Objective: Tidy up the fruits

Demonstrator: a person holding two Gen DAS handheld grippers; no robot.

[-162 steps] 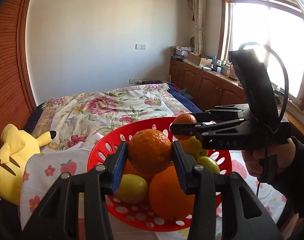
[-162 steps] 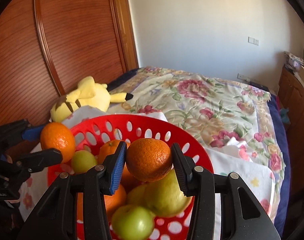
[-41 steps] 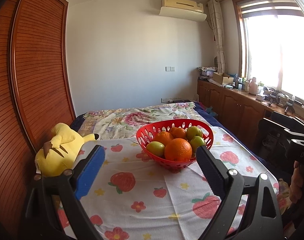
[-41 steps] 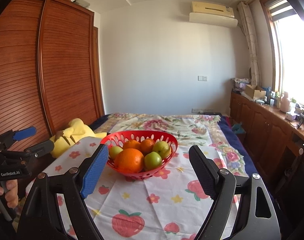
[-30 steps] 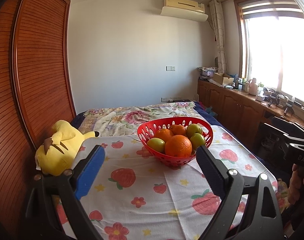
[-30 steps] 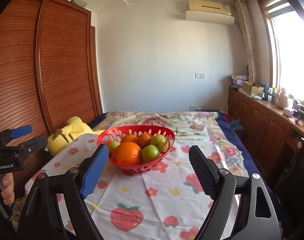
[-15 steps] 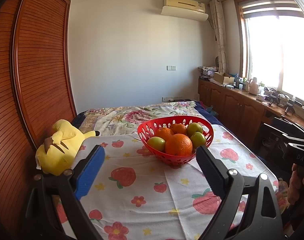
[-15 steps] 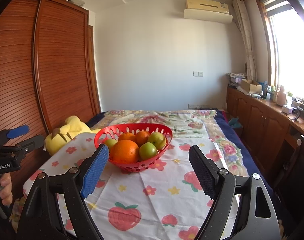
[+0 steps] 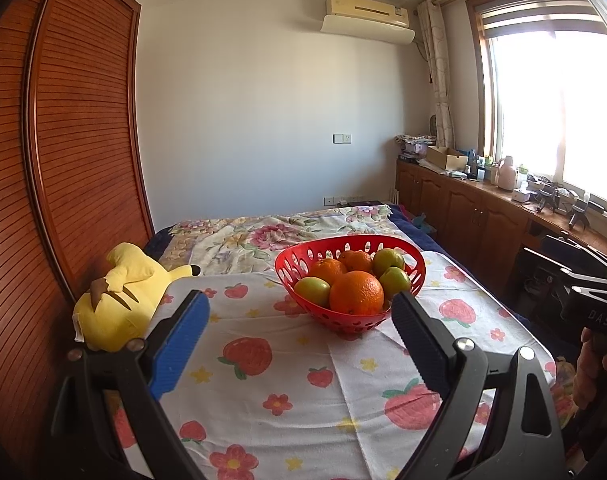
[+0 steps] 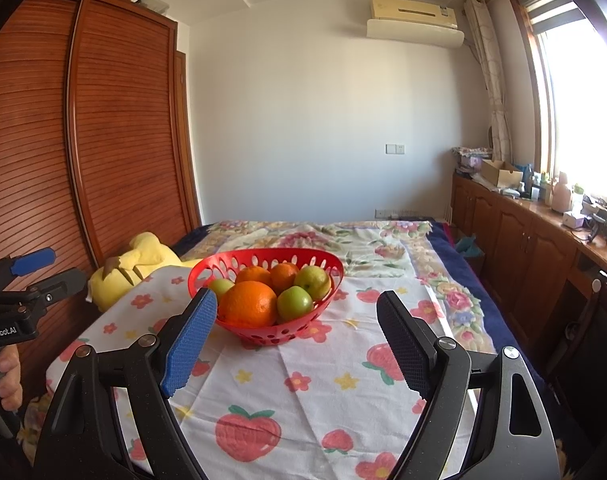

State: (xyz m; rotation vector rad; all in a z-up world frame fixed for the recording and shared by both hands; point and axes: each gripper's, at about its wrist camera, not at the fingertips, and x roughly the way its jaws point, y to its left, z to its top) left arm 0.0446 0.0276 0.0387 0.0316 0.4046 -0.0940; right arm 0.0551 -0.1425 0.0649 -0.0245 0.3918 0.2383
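Left wrist view: the red basket [image 9: 350,276] sits on the strawberry cloth [image 9: 283,360], and it is full. One big orange [image 9: 356,293] lies at the near rim, two smaller oranges [image 9: 345,265] behind it, a green apple [image 9: 312,291] to the big orange's left and two more green apples [image 9: 391,270] to its right. Every fruit in sight is inside the basket. The left gripper [image 9: 299,316] hangs on the near side of the basket, jaws wide apart, gripping nothing, one blue pad and one black. A yellow plush [image 9: 119,300] lies well left of the basket, against the wooden wardrobe [image 9: 75,140]. Far right of the basket, this view alone catches the right gripper [image 9: 591,280] from the side, with a hand [image 9: 593,364] on its handle; whether its jaws are apart I cannot tell from here.

Right wrist view: same basket [image 10: 263,284], same load, big orange [image 10: 247,304] nearest. The right gripper [image 10: 297,316] also waits short of the basket, jaws spread and bare, the basket showing between the tips. Here alone, the left gripper [image 10: 35,268] shows side-on far left of the basket, fingertips apart, with a hand [image 10: 5,376] below. The plush [image 10: 135,268] peeks out left of the basket.
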